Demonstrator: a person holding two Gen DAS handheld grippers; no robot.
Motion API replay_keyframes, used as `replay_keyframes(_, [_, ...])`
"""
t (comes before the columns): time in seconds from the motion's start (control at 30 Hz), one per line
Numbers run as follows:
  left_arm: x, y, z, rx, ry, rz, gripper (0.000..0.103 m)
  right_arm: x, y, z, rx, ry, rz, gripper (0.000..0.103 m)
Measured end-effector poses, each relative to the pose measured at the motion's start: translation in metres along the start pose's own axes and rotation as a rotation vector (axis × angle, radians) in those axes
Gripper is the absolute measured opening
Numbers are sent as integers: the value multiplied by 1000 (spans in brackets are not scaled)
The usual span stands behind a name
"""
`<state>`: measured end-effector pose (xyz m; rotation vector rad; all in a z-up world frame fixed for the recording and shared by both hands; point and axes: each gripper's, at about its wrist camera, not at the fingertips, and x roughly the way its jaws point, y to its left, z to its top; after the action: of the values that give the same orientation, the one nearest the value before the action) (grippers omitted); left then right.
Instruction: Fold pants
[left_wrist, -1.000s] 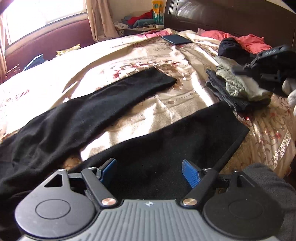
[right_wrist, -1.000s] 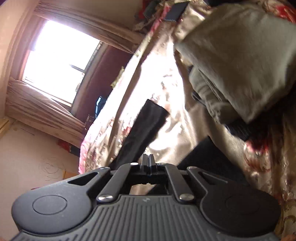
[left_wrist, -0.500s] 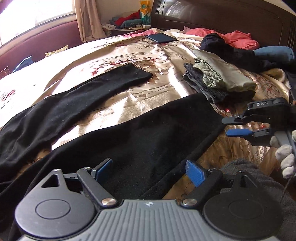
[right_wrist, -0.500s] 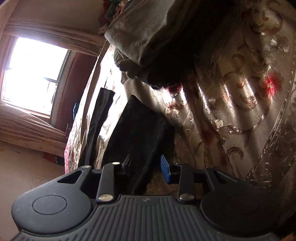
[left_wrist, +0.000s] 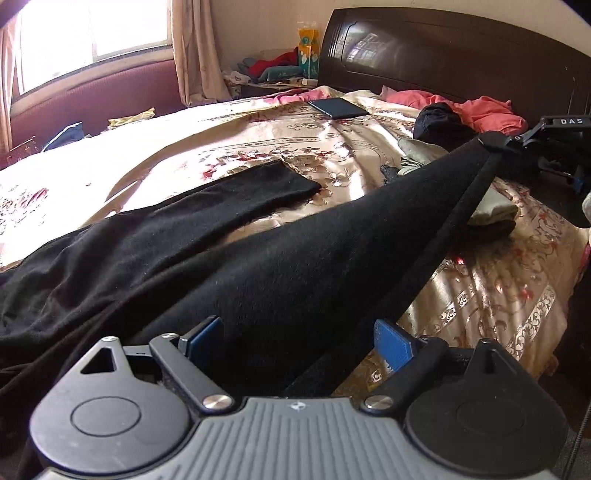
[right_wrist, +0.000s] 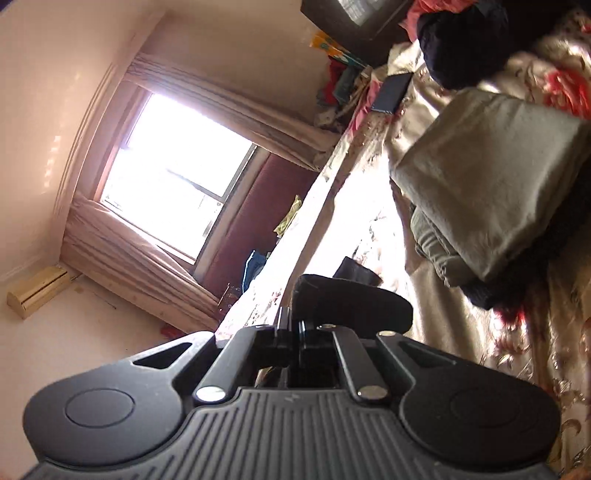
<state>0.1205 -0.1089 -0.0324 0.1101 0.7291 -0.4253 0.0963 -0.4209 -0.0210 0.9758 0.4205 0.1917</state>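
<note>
Black pants lie spread on the bed. One leg lies flat toward the far side. The nearer leg is lifted at its cuff. My right gripper is shut on that cuff and holds it above the bed; in the right wrist view the cuff drapes over my closed right gripper. My left gripper is open, its blue pads on either side of the nearer leg's thigh part, not pinching it.
A stack of folded olive and dark clothes lies on the bed's right side. A dark phone or tablet and pink and black clothes lie near the dark headboard. A window is at left.
My right gripper closed on the nearer leg's cuff and lifted it off the bed. My left gripper stayed open over the thigh part.
</note>
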Motion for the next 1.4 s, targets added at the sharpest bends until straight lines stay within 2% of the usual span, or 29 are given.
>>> replay_keyframes(0.07, [12, 4, -19, -53, 46, -18, 103, 6, -34, -13, 21, 57, -177, 4])
replay_keyframes(0.1, [24, 5, -30, -72, 99, -32, 103, 15, -62, -20, 53, 105, -303, 4])
replay_keyframes(0.13, [37, 6, -40, -94, 172, -34, 103, 18, -78, -25, 85, 134, -363, 4])
replay_keyframes(0.17, [45, 8, -47, -110, 217, -46, 99, 18, -91, -32, 117, 150, -399, 4])
replay_keyframes(0.27, [34, 13, -51, -107, 199, -59, 99, 16, -93, -39, 127, 172, -429, 5])
replay_keyframes(0.37, [17, 28, -46, -101, 165, -28, 99, 6, -69, -35, -13, 159, -504, 11])
replay_keyframes(0.47, [-11, 52, -45, -101, 123, 13, 99, -13, -26, -35, -227, 89, -593, 13])
replay_keyframes(0.5, [-19, 61, -45, -94, 109, 37, 99, -9, 1, -32, -333, 82, -576, 13])
replay_keyframes(0.57, [-36, 82, -44, -84, 88, 101, 100, 4, 33, -41, -446, 123, -480, 13])
replay_keyframes(0.63, [-45, 108, -47, -90, 94, 176, 100, 45, 62, -59, -503, 246, -321, 13])
replay_keyframes(0.7, [-47, 136, -58, -120, 128, 243, 100, 89, 86, -90, -537, 386, -171, 13])
replay_keyframes(0.77, [-45, 166, -72, -189, 224, 267, 100, 134, 107, -136, -580, 555, -51, 13])
replay_keyframes(0.83, [-44, 193, -95, -281, 308, 249, 100, 168, 120, -184, -623, 720, 34, 12])
replay_keyframes(0.87, [-45, 200, -105, -317, 348, 248, 100, 178, 122, -203, -637, 782, 39, 13])
replay_keyframes(0.93, [-51, 203, -119, -330, 378, 239, 99, 193, 119, -246, -627, 1019, 34, 13])
replay_keyframes(0.97, [-57, 201, -122, -317, 382, 234, 100, 193, 113, -265, -613, 1148, 8, 13])
replay_keyframes(1.07, [-70, 197, -127, -289, 402, 254, 100, 168, 98, -304, -644, 1388, -56, 9])
replay_keyframes(1.1, [-74, 196, -127, -285, 399, 265, 100, 159, 100, -306, -683, 1383, -54, 5])
replay_keyframes(1.17, [-85, 195, -123, -283, 384, 301, 100, 150, 117, -296, -745, 1303, 10, 14])
replay_keyframes(1.27, [-97, 183, -110, -279, 335, 320, 100, 158, 138, -274, -710, 1194, 144, 14])
replay_keyframes(1.3, [-98, 177, -105, -265, 326, 329, 100, 165, 143, -271, -699, 1152, 160, 14])
replay_keyframes(1.37, [-99, 169, -97, -251, 310, 335, 100, 176, 148, -279, -719, 1133, 200, 14])
replay_keyframes(1.4, [-97, 167, -94, -256, 311, 332, 100, 182, 145, -287, -725, 1141, 190, 14])
